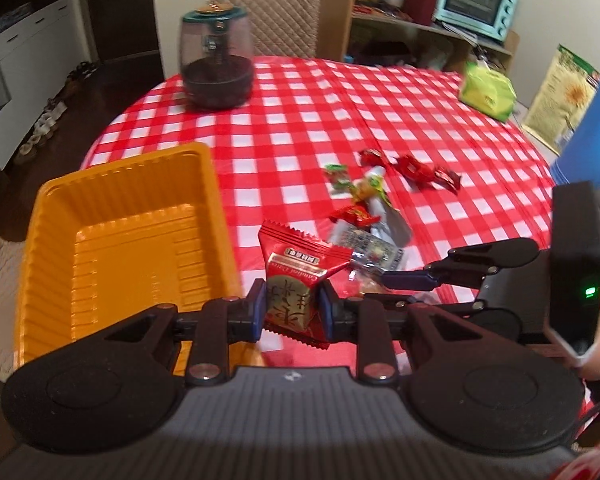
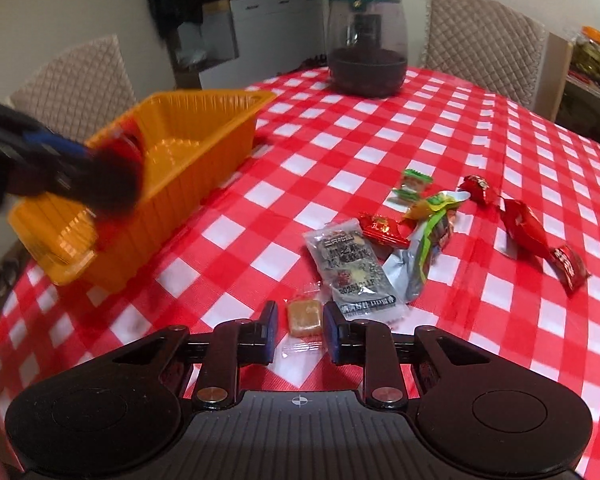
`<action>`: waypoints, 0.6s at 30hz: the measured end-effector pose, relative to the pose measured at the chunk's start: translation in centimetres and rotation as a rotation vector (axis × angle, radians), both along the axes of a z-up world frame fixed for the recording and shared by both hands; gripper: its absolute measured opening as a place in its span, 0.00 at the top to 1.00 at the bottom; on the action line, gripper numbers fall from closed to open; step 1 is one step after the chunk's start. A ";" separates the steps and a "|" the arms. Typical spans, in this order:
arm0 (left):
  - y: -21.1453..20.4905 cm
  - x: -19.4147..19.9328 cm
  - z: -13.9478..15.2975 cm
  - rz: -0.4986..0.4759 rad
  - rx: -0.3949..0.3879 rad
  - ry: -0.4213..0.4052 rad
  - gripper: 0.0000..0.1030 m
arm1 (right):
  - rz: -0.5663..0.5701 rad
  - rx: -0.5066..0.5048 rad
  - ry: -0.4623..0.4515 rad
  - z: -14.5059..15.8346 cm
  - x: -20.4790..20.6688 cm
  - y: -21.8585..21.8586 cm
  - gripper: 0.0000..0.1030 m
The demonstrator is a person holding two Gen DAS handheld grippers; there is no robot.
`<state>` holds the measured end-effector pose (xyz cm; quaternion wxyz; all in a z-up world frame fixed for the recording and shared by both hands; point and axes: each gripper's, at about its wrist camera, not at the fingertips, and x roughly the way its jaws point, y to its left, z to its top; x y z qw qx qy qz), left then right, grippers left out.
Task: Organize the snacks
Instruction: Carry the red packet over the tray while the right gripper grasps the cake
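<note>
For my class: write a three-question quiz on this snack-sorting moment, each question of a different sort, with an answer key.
1. True or false: the left gripper is shut on the red snack packet.
2. Multiple choice: the orange tray holds A) several candies B) nothing visible C) a jar.
3. Fill in: the right gripper has its fingers on either side of the ____ in clear wrap, which lies on the checkered tablecloth.

Key
1. True.
2. B.
3. Tan candy; the fingers have not closed on it.
</note>
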<state>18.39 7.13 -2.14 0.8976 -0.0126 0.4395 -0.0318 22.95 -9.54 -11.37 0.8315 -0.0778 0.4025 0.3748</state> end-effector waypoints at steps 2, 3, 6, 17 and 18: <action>0.7 -0.4 0.3 0.020 -0.003 -0.005 0.75 | 0.017 -0.031 -0.015 -0.4 0.0 0.5 0.75; 1.0 -0.6 0.4 0.030 -0.002 -0.007 0.75 | 0.024 -0.050 -0.021 -0.6 0.0 0.8 0.75; 2.3 -1.0 0.7 0.063 0.001 -0.007 0.75 | 0.040 -0.083 -0.027 -1.2 0.0 1.6 0.75; 7.2 -2.6 0.5 0.176 0.033 0.017 0.75 | -0.007 -0.058 -0.002 0.5 -0.1 2.5 0.80; 7.7 -2.7 0.4 0.184 0.035 0.021 0.75 | -0.015 -0.039 0.002 1.1 -0.3 2.4 0.80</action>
